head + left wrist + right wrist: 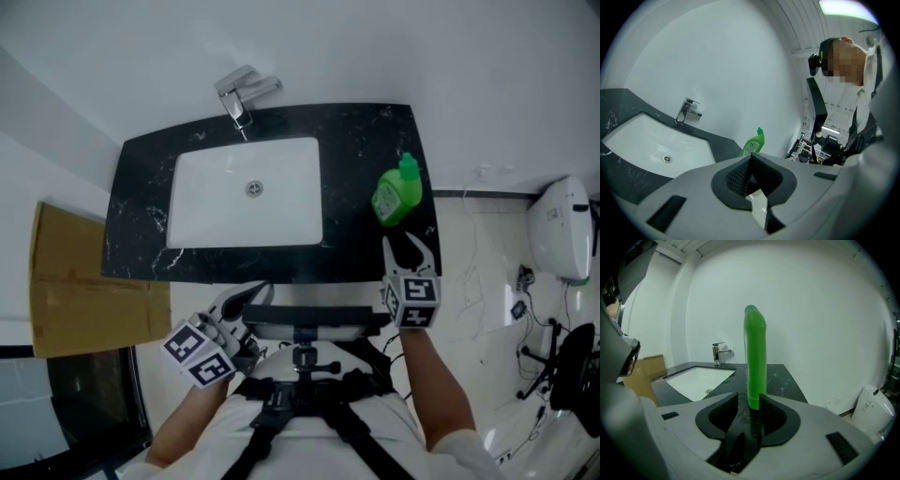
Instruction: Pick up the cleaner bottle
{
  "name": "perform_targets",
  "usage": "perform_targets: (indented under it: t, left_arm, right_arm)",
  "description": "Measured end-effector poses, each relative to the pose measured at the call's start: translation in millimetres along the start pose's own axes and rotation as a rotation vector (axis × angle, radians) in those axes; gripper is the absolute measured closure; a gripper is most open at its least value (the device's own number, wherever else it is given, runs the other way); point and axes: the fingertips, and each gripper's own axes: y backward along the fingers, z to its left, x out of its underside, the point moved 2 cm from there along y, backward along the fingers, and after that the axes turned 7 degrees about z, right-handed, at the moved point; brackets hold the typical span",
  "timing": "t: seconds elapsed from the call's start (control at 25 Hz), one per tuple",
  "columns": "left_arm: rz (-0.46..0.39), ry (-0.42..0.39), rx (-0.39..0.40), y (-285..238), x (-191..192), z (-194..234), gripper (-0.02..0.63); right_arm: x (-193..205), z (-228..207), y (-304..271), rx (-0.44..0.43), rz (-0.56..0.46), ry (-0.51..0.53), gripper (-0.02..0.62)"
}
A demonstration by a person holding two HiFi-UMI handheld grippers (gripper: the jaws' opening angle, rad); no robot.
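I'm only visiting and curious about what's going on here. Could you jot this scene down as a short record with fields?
Place: black counter, white sink, faucet
Cleaner bottle: green, upright, right of the sink
Right gripper: jaws apart, aimed at the bottle, not gripping
Left gripper: jaws together, empty, back by the counter's front edge

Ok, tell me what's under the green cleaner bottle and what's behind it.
The cleaner bottle stands upright on the black counter, right of the sink; plain white wall is behind it. In its own view the right gripper, jaws open, covers the bottle's base.
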Motion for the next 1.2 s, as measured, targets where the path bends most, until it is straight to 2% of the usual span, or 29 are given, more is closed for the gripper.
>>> perform_targets:
  t: [0.52, 0.96, 1.2]
  left_arm:
    - [0.019, -0.004, 0.001, -1, -3, 8, 0.606]
    - [0.027, 0.0, 0.015, 9, -2, 17, 0.606]
    - [0.032, 0.013, 0.052, 18, 1, 23, 0.606]
  right_arm:
    - [24, -15, -21, 0.034, 0.032, -0.02, 0.463]
    - [21, -10, -24, 0.058, 0.024, -0.031, 0.463]
    - [20, -3, -19, 0.084, 0.03, -0.02, 0.462]
